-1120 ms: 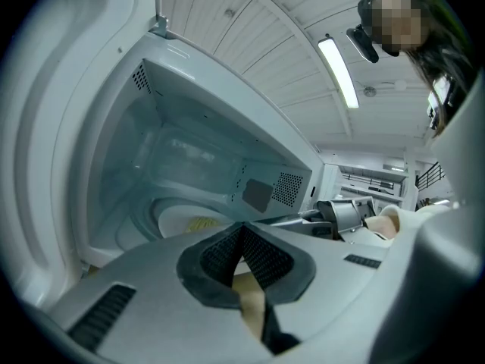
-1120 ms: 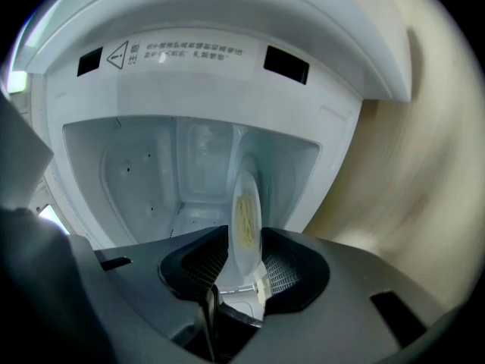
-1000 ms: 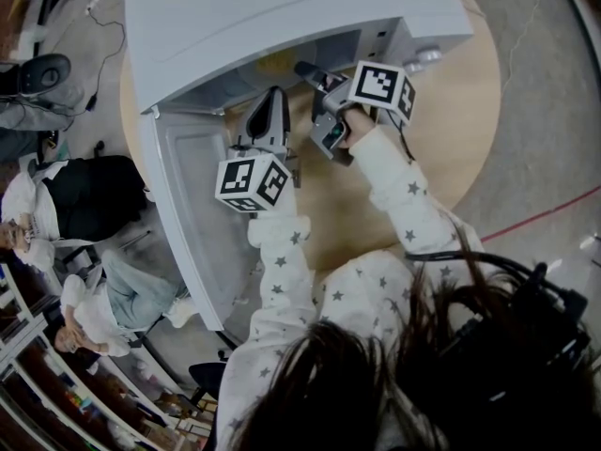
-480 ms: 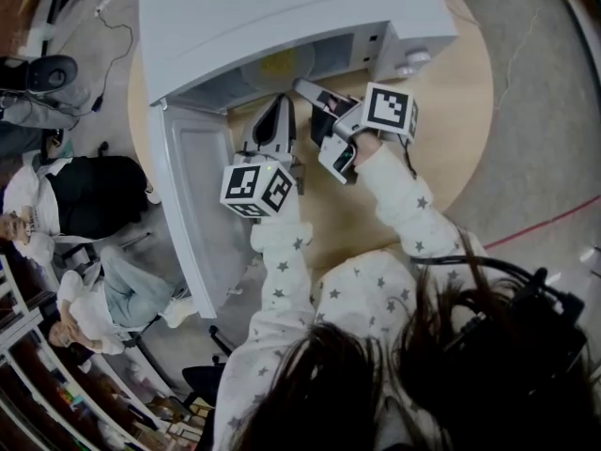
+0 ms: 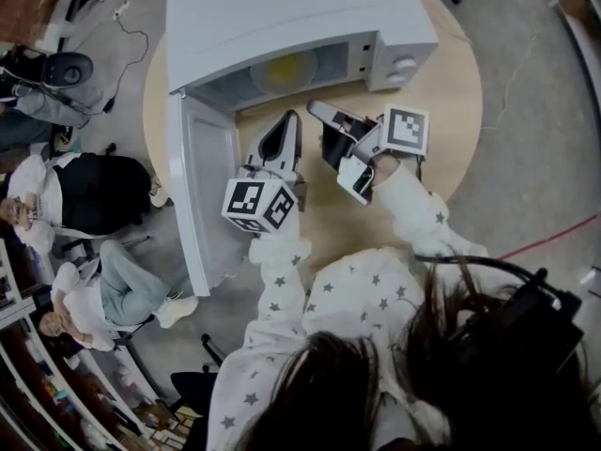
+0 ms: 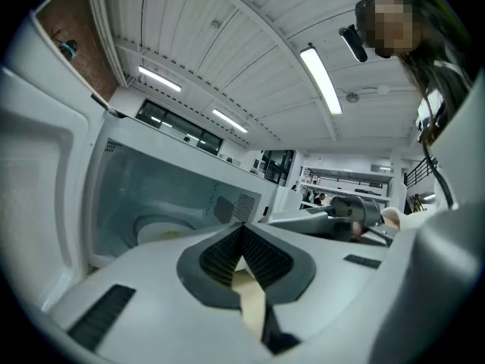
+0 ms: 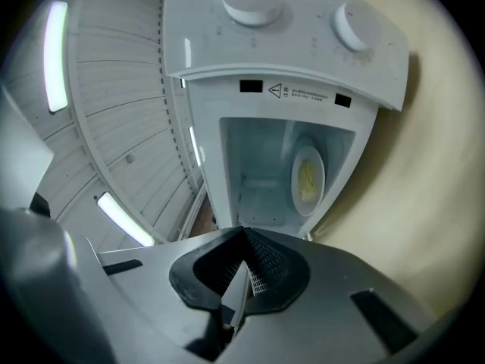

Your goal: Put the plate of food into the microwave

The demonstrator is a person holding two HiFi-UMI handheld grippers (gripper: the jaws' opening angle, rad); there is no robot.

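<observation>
The white microwave stands on the round table with its door swung open to the left. The plate of yellow food lies inside on the turntable, and also shows as the plate in the right gripper view and the plate in the left gripper view. My left gripper points at the opening from just in front, shut and empty. Beside it my right gripper is also shut with nothing between its jaws. Neither touches the plate.
The microwave's two control knobs sit beside the cavity. Bare wooden table stretches to the right of the microwave. People sit on chairs on the floor to the left, close to the open door. A red line crosses the floor at right.
Both grippers have drawn back a little from the microwave's opening toward me. The head view has shifted, so more of the microwave and the plate inside shows.
</observation>
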